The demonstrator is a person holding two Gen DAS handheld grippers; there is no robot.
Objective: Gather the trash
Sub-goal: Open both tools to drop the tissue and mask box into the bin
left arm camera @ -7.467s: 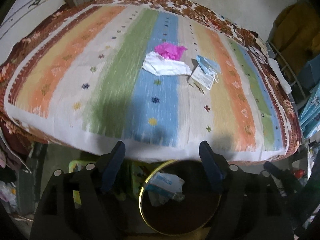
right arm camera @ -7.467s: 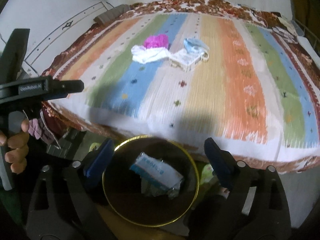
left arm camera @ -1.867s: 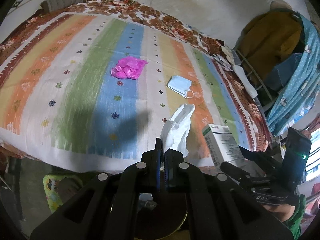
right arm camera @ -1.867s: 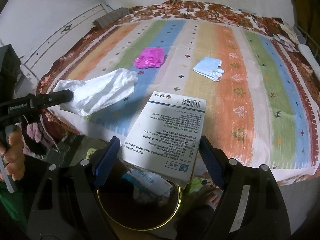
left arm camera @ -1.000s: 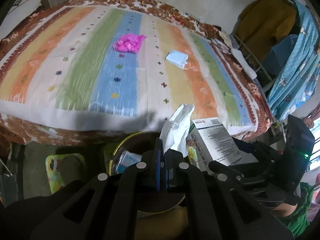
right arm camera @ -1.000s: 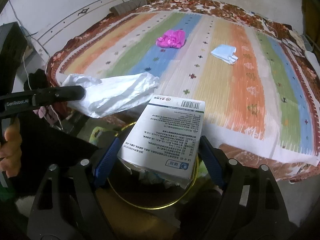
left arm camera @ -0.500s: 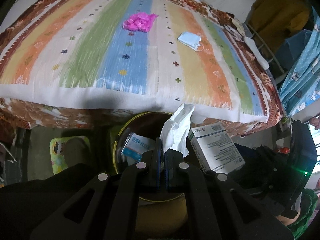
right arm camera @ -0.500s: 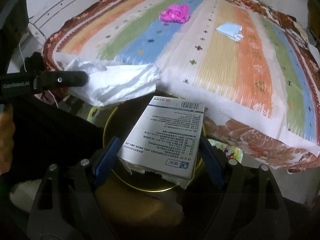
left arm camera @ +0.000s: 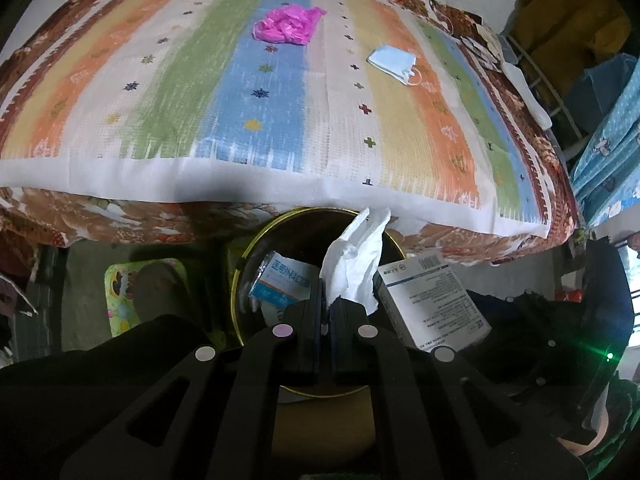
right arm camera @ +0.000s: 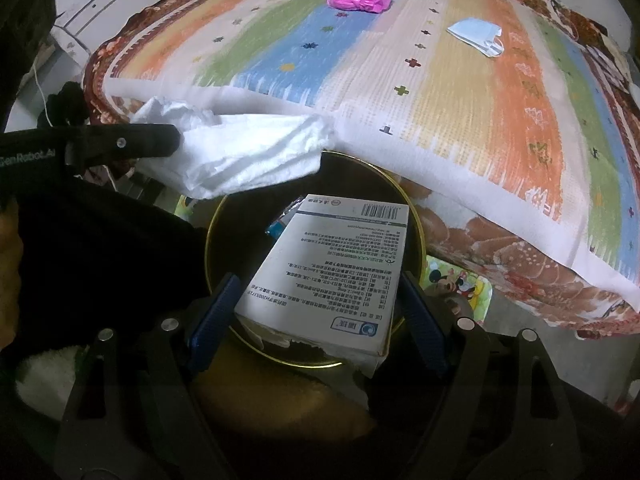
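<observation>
Below the near edge of the bed point(left arm camera: 280, 176), the bin point(right arm camera: 416, 220) sits directly under both tongs. Left tongs point(left arm camera: 326, 304) pinch a white tissue point(left arm camera: 356, 260); right tongs point(right arm camera: 316, 300) clamp a box point(right arm camera: 336, 264), its long axis pointing toward the bed.

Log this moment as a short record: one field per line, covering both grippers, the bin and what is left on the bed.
left gripper: shut on white tissue, above the bin
right gripper: shut on white box, over the bin
bin: gold rim, a blue-and-white packet inside
bed: pink bag and face mask lying on it, apart
</observation>
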